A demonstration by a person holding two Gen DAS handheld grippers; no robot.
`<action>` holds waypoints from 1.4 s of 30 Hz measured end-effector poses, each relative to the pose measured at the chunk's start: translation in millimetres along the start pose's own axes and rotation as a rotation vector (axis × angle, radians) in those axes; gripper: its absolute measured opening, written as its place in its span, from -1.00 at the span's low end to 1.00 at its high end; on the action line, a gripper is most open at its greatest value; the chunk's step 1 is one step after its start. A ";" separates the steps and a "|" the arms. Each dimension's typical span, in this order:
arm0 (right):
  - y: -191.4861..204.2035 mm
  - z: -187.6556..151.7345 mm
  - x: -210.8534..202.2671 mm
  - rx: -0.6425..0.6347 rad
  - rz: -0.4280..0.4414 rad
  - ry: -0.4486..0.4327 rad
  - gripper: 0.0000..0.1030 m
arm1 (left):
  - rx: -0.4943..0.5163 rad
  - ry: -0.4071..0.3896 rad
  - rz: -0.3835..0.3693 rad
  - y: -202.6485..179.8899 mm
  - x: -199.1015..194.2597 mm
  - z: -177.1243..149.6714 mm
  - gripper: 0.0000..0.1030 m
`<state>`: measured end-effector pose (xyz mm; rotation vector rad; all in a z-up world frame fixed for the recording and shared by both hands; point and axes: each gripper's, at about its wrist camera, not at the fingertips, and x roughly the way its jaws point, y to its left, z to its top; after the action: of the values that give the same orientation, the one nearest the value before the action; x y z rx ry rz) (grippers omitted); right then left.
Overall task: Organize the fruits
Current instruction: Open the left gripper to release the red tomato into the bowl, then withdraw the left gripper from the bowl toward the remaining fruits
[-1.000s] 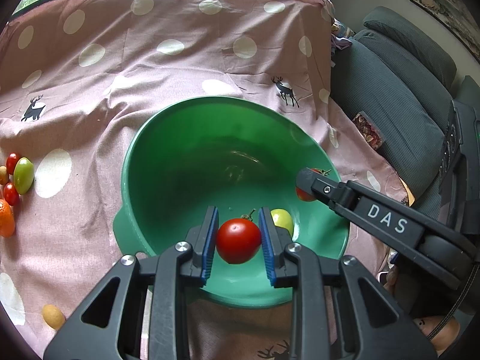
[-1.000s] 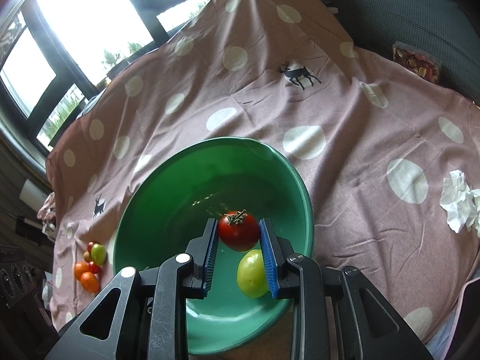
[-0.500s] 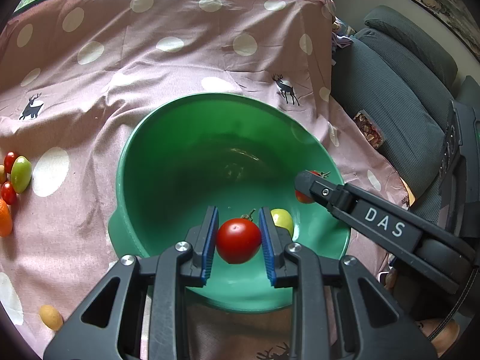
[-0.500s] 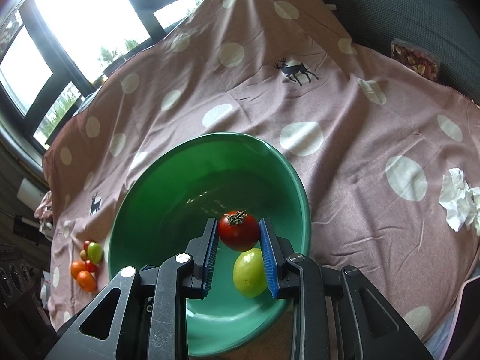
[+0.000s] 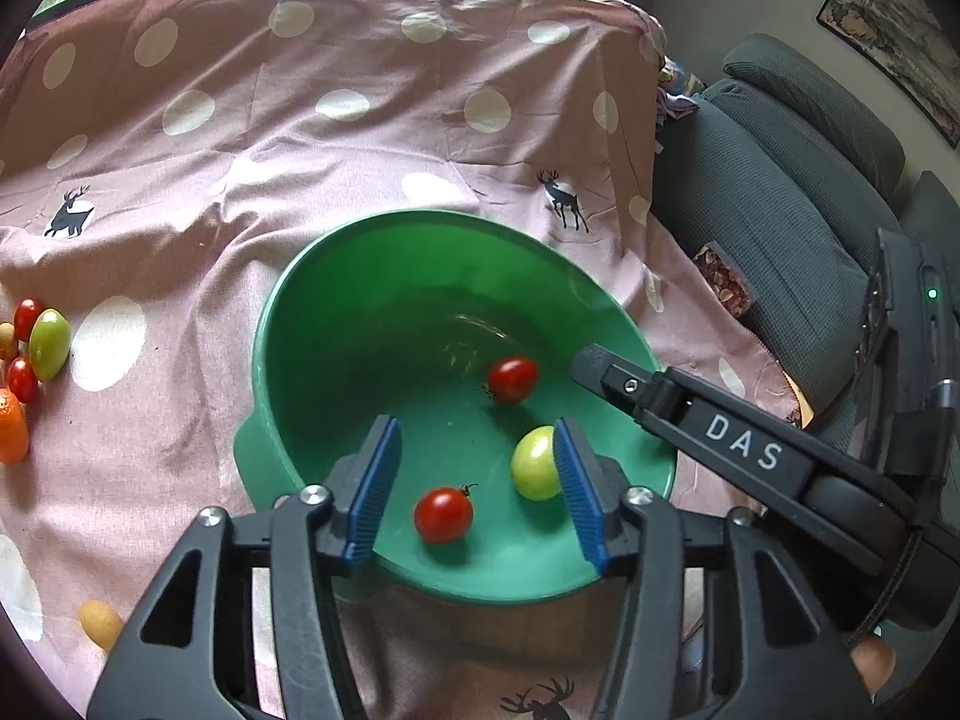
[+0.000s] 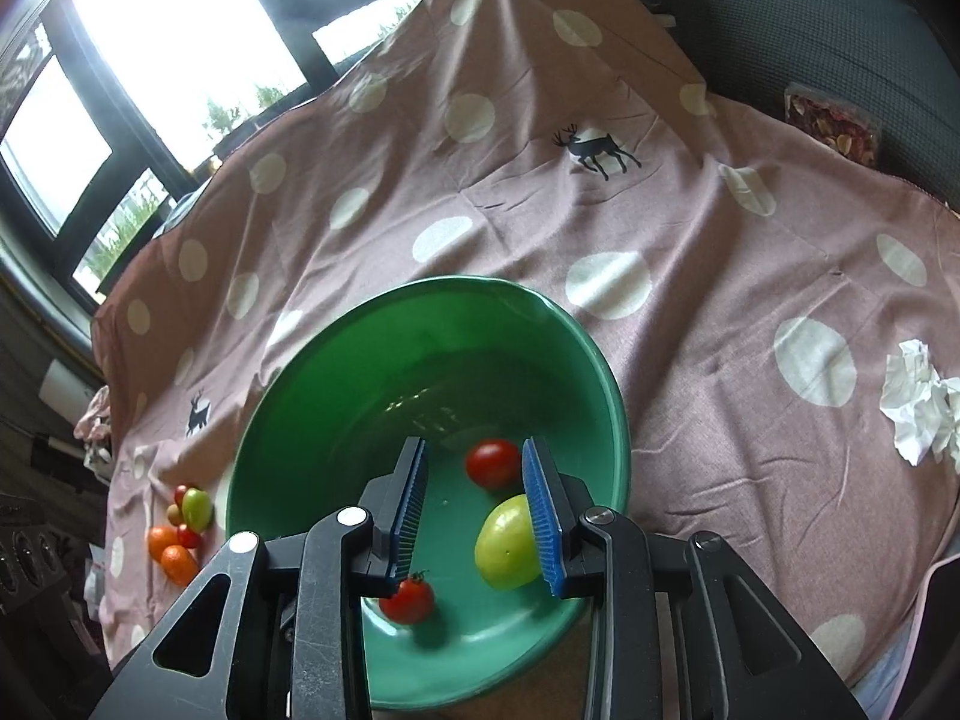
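A green bowl sits on the pink dotted cloth. Inside lie two red tomatoes and a green tomato. In the right wrist view the same fruits show: red tomatoes and the green tomato. My left gripper is open and empty above the bowl's near side. My right gripper is open and empty over the bowl; its finger reaches over the bowl's right rim in the left wrist view.
Several loose fruits lie left of the bowl: a green tomato, small red tomatoes, an orange, a yellow fruit. A crumpled white tissue lies at the right. A grey sofa borders the cloth.
Both grippers have opened and dropped their red tomatoes into the bowl. The tomatoes now rest on the bowl's bottom near the green one.
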<state>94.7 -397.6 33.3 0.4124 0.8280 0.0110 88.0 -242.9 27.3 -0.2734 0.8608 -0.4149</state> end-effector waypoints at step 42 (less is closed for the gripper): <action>246.6 -47.4 11.9 -0.483 0.221 -0.042 0.51 | -0.366 -0.313 0.328 229.6 -171.9 -10.6 0.81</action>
<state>105.7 -151.8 85.1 0.0454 0.7068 0.3993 35.5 38.7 45.8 -0.5110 0.6532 0.0957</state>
